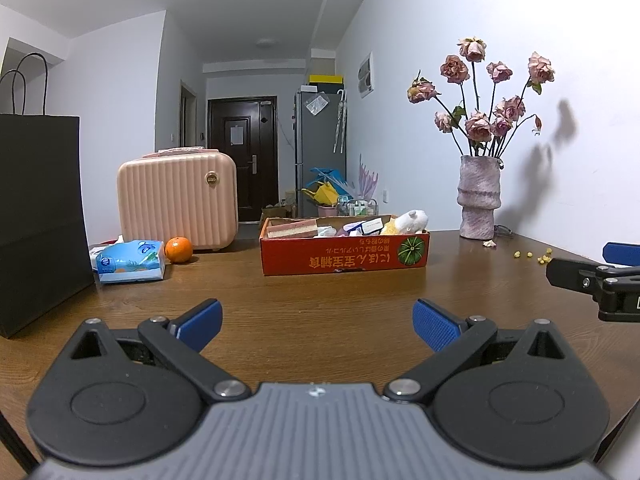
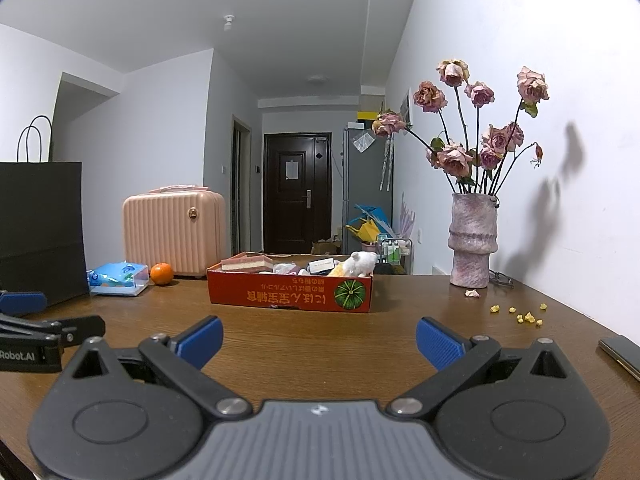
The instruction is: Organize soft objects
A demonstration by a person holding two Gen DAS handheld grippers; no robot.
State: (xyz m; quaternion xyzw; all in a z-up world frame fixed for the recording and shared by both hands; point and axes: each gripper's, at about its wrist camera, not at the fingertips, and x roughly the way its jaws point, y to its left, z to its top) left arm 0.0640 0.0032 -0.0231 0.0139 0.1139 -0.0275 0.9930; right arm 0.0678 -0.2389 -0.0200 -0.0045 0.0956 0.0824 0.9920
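1. Right now my left gripper (image 1: 318,326) hangs low over the near part of the wooden table (image 1: 320,288), its blue pads spread wide with nothing between them.
2. My right gripper (image 2: 319,340) is just as released, jaws apart and empty, level with the left one; each shows at the edge of the other's view.
3. Straight ahead, toward the middle of the table, sits the red cardboard box (image 1: 344,256) with a pumpkin printed on its front.
4. Soft things lie inside it: a white plush toy (image 1: 412,220) at the right end, and a pink-and-cream sponge block (image 1: 294,227) at the left end. The pieces between them I cannot make out.
5. Far left stand a black paper bag (image 1: 40,220) and a pink case (image 1: 178,200), with a blue tissue pack (image 1: 130,260) and an orange (image 1: 178,249) in front of the case.
6. Far right, a vase of dried roses (image 1: 479,200) stands by the wall, with yellow crumbs (image 2: 524,314) scattered on the table near it.
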